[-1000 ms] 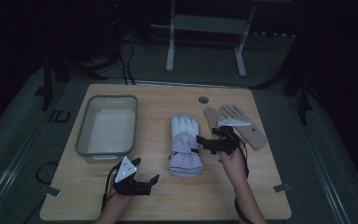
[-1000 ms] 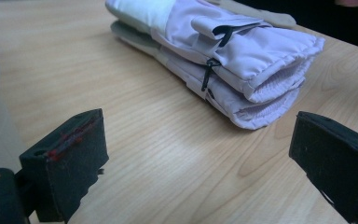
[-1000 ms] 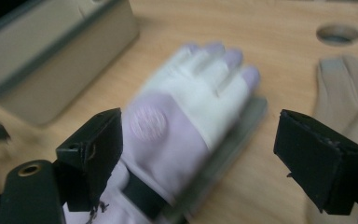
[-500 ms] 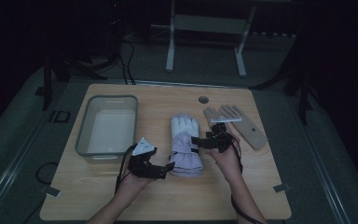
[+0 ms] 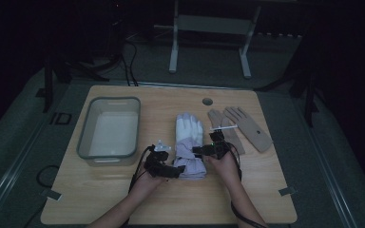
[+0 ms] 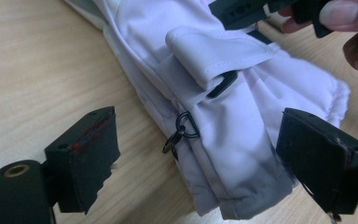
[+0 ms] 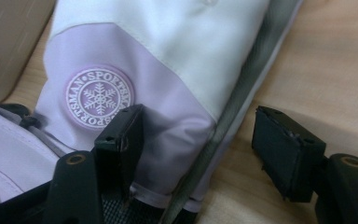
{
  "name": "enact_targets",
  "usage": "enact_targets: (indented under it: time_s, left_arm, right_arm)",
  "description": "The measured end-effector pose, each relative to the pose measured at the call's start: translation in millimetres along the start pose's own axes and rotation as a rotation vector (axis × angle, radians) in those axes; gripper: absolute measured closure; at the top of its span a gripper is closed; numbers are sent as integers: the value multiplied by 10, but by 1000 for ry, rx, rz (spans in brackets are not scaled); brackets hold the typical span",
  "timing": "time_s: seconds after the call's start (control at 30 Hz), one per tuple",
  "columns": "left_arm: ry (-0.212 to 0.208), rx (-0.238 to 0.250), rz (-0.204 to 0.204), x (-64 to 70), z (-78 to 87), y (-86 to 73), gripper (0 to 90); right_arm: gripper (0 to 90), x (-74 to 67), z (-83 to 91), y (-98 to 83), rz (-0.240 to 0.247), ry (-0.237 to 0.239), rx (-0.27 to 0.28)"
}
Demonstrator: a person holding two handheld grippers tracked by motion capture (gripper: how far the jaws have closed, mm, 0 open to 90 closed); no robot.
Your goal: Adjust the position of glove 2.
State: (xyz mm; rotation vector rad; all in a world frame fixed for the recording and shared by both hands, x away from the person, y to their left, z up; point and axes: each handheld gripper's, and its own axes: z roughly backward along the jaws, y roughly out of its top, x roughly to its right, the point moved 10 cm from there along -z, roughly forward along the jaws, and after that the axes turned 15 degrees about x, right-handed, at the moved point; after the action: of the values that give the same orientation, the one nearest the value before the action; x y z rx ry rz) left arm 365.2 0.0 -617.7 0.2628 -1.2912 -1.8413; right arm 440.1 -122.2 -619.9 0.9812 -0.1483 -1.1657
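A white and lilac ski glove (image 5: 189, 142) lies palm down in the middle of the table, its cuff toward me. My left gripper (image 5: 172, 170) is at the cuff's left corner. In the left gripper view its jaws straddle the cuff (image 6: 223, 140) with a gap on the left side; they have just been closing. My right gripper (image 5: 203, 151) is at the glove's right edge. One of its jaws lies over the lilac fabric by the snowflake badge (image 7: 99, 97) and the other over bare wood. These jaws have also just been closing and press on nothing.
A grey plastic bin (image 5: 108, 153) stands left of the glove. A pair of tan gloves (image 5: 247, 127) lies flat to its right, near my right hand. The table (image 5: 171, 204) has a round hole (image 5: 207, 101) at the back.
My left hand has moved right and forward from the table's front to the glove's cuff. My right hand has dropped from beside the tan gloves onto the ski glove's right edge.
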Motion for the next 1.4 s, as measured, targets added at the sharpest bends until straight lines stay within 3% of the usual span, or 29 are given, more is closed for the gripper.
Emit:
enact_targets:
  time_s: [0.07, 0.2, 0.3, 0.53, 0.73, 0.87, 1.0, 1.4]
  left_arm:
    - [-4, -13, 20, -10, -15, -31, 146]
    - [-40, -37, 53, 11, -44, -93, 185]
    - [-91, -52, 75, 66, -51, -116, 361]
    - [-114, -73, 74, 98, -9, -111, 656]
    - [-124, -66, 76, 102, 33, -61, 705]
    - [-114, -60, 57, 97, 90, 27, 713]
    - [-114, -49, 52, 104, 176, 179, 713]
    - [-81, -12, -8, 15, 468, 667, 714]
  right_arm:
    - [419, -13, -14, -24, -35, 43, -14]
    - [537, -38, -20, -47, -33, 89, -22]
    - [605, -61, -13, -53, -16, 86, -25]
    - [733, -137, 14, -22, 16, 51, -17]
    - [749, -203, 51, 33, 72, 22, -12]
    - [753, -245, 93, 103, 56, 44, 14]
    - [752, -317, 169, 226, 51, 63, 47]
    - [753, -627, 386, 717, 125, 73, 136]
